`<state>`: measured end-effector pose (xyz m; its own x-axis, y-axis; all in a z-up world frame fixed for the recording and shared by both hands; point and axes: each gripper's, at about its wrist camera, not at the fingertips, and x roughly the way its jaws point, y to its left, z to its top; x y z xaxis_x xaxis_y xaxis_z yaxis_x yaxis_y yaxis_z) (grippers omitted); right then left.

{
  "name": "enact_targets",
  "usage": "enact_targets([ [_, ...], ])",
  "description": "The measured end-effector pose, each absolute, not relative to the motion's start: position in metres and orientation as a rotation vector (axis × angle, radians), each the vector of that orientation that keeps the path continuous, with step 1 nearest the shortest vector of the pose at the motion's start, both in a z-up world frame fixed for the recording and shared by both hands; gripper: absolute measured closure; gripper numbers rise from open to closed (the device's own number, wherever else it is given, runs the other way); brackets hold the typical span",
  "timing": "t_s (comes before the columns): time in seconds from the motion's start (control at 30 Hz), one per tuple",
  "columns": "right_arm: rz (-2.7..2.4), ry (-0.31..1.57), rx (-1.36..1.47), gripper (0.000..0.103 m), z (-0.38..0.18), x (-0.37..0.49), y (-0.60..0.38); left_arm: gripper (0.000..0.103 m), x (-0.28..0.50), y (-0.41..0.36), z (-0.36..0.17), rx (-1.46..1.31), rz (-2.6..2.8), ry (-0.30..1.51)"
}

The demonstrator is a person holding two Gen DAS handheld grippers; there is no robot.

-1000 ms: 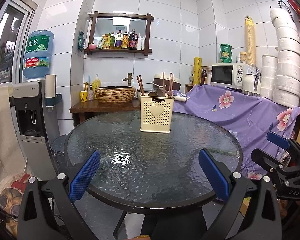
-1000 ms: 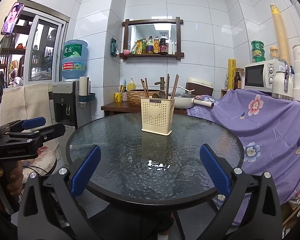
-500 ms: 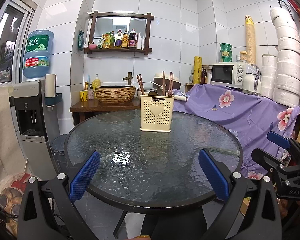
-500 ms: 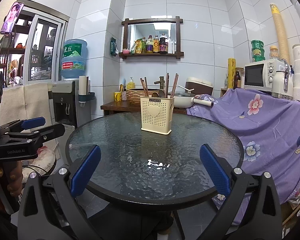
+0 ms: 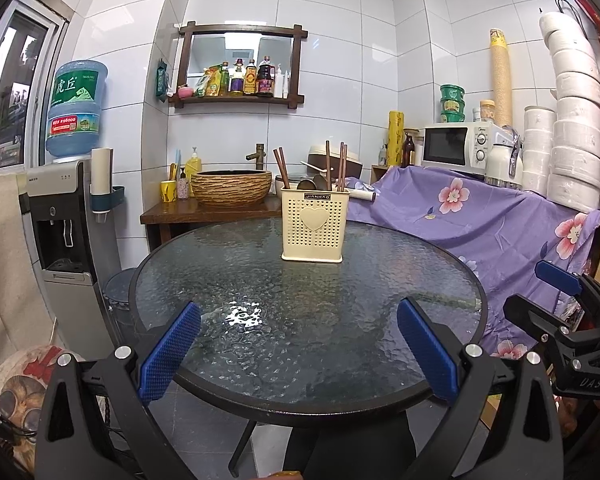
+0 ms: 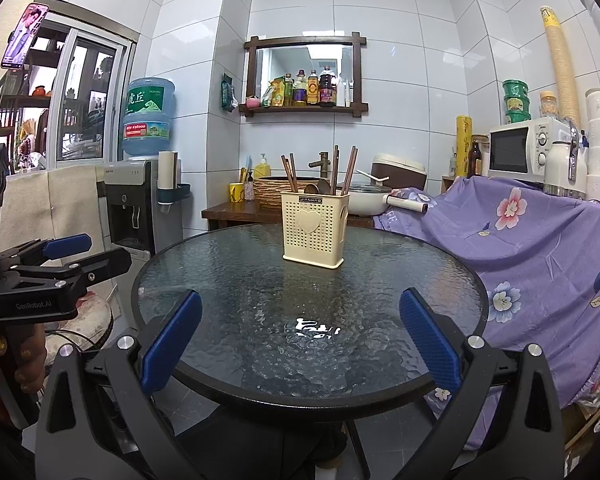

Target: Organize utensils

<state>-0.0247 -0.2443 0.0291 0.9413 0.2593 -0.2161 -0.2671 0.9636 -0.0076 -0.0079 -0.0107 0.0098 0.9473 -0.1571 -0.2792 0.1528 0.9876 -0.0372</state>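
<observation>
Nothing much has moved since a second ago: both of my grippers hang where they were at the near rim of the table [image 5: 440, 280], and the holder [image 5: 314, 226] has not shifted.

Working from the left, my left gripper [image 5: 298, 354] has its fingers [image 5: 168, 354] spread wide apart with nothing between them. Past the middle of the glass top, on the far half, stands the cream perforated holder, upright, with chopsticks [image 5: 340, 166] and a couple of spoons [image 5: 316, 183] already standing in it. On the right, my right gripper [image 6: 300, 344] likewise has its fingers wide apart and empty, well short of the holder.

I'd judge the chopsticks light, stiff and thin, smooth enough to twist or slide in the blue pads, so I would pinch one across its upper shaft where it stands clear of the rim. The holder looks like light plastic and could tip or skate on the glass if I drag a stick sideways, so a straight lift is safer.

My left camera catches the right gripper at its right edge; the right camera shows the left gripper from the side, plus the hand [image 6: 18, 360] on its handle. Neither view shows any loose utensil lying on the table.
</observation>
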Motion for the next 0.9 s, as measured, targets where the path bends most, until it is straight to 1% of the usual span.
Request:
enact_targets([
  [0.9,0.27,0.221,-0.037,0.006,0.0268,-0.0246,-0.2432,0.006,-0.0094,-0.0092,0.0075,-0.017,-0.163,0.277],
])
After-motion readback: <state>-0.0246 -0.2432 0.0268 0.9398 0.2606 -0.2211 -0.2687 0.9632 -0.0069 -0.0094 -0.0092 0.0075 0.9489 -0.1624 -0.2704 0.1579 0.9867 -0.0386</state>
